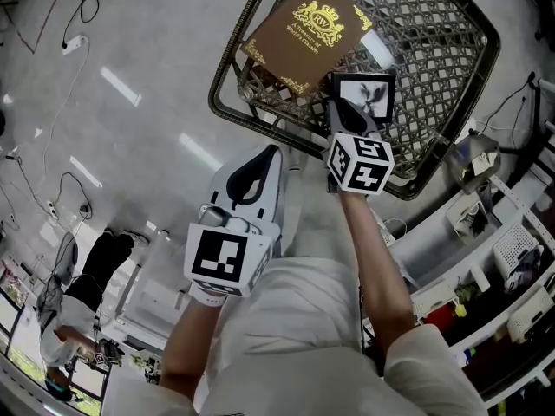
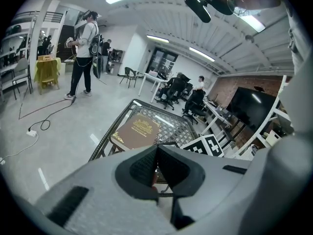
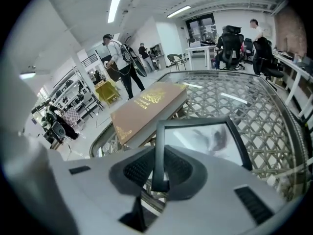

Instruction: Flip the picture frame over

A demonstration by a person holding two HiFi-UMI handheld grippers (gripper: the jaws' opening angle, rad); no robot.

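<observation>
**K:** What's on the far left?
**M:** Glossy grey floor [image 1: 130, 146]. A white power strip [image 1: 75, 43] with black cables lies on it, well apart from the work.

**K:** Left claw?
**M:** The left gripper [image 1: 264, 159] hangs over the floor, just off the table's near-left edge. Its jaws are pressed together with nothing between them. It's apart from the frame.

**K:** Table?
**M:** Dark woven lattice table with a dark metal rim [image 1: 227, 115]. A flat brown box with gold ornament [image 1: 303, 31] lies on its left part.

**K:** Where's the frame?
**M:** The black rectangular picture frame with a grey print [image 1: 365, 94] is at the table's near edge, right of the box. The print side faces up toward the head view. The right gripper [image 1: 345, 111] is clamped on the frame's left rail by the near corner, one pad on each side of the bar. I can't tell whether the frame's far edge rests on the lattice.

**K:** Anything in the way?
**M:** The box's near corner sits just beside the frame's far-left corner; I can't tell if they touch. A white flat piece [image 1: 378, 50] lies on the lattice just past the frame, against the box's right side. I can't tell what it is.

**K:** Far right?
**M:** White shelving [image 1: 512, 267] with small items, beyond the table rim. In the left gripper view, a standing person [image 2: 83, 53] is far off across the room.
</observation>
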